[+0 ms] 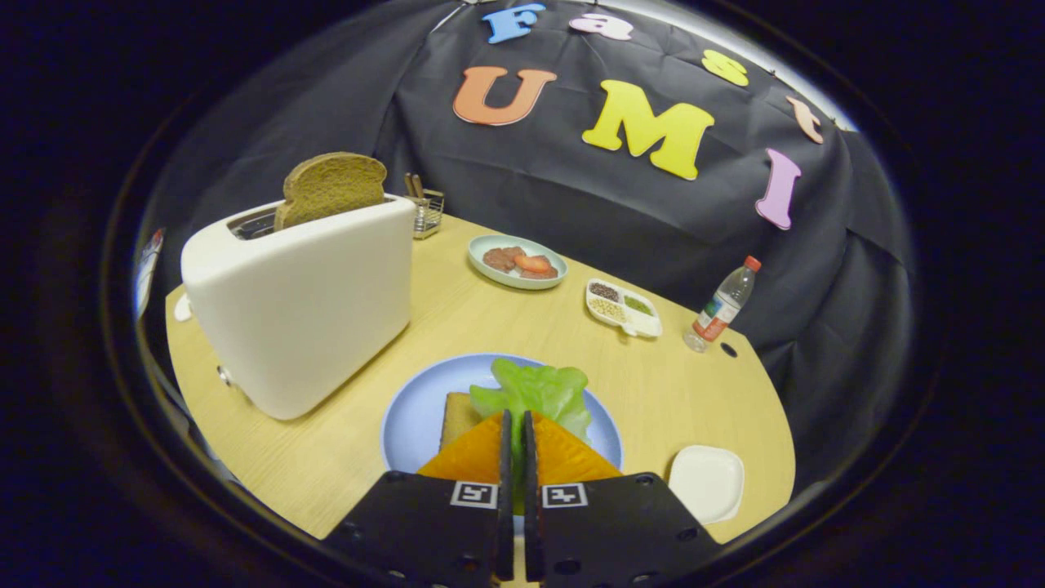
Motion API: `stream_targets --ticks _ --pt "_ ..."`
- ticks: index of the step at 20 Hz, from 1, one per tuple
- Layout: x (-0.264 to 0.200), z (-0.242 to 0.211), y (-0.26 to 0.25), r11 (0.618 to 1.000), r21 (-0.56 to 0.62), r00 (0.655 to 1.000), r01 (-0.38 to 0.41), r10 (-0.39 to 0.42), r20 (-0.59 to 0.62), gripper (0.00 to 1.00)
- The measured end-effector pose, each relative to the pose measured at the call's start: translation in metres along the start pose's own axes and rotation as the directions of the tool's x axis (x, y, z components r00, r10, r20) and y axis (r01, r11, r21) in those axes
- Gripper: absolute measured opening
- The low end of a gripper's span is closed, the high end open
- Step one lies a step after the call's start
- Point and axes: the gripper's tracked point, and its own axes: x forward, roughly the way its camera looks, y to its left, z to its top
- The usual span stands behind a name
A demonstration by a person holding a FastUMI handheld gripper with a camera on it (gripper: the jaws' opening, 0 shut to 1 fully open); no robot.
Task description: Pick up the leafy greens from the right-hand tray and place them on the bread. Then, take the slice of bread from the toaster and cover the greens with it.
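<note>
**Greens over the bread, release pending**

Fingers of the gripper (515,425) nearly closed, only a thin slit between them, pinching a fold of the leafy greens (539,394). Greens spread just ahead of the fingertips, directly above the bread slice (459,418) on the blue plate (406,416). Judged as the tail of the first step: greens carried to the bread, not yet let go. Whether leaf already rests on bread or hangs just above it, impossible to tell.

Next move, as a guess: open the jaws, lift clear without dragging the leaf off the bread, then swing left of the plate to the white toaster (302,302). Toaster slice (331,188) upright in the slot, top half proud of it, so a grip across its faces and a straight upward pull seem called for. Risk: light leaf clinging to a finger on release.

Light wooden tabletop (498,322), rounded at the edge. Right of the plate and touching nothing, a small white tray (707,482), bare of greens. Beyond the plate, a pale green dish (517,262) with meat-like pieces, then a divided white dish (624,308) of grains or seeds. Farther right of that, a plastic bottle (722,305) with a red cap. Behind the toaster, a small wire rack (426,209). Black cloth wall behind it all.
</note>
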Motion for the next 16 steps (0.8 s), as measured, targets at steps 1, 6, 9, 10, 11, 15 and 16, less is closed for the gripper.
stream_targets --ticks 1,6,9,10,11,15,16 --pt "0.002 -0.002 0.002 1.0 0.016 1.0 -0.011 0.011 -0.002 0.1" --pt "0.0 -0.002 0.01 0.998 0.048 0.999 -0.044 0.044 0.003 0.23" --pt "-0.005 0.002 0.009 0.997 0.067 0.999 -0.046 0.044 0.026 0.35" --pt "-0.007 0.004 0.008 0.996 0.076 0.998 -0.049 0.046 0.034 0.38" --pt "-0.01 0.006 0.007 0.996 0.079 0.998 -0.048 0.045 0.046 0.45" --pt "-0.023 0.013 0.011 0.995 0.075 0.996 -0.058 0.053 0.071 0.64" --pt "-0.026 0.017 0.01 0.995 0.077 0.995 -0.058 0.052 0.084 0.69"
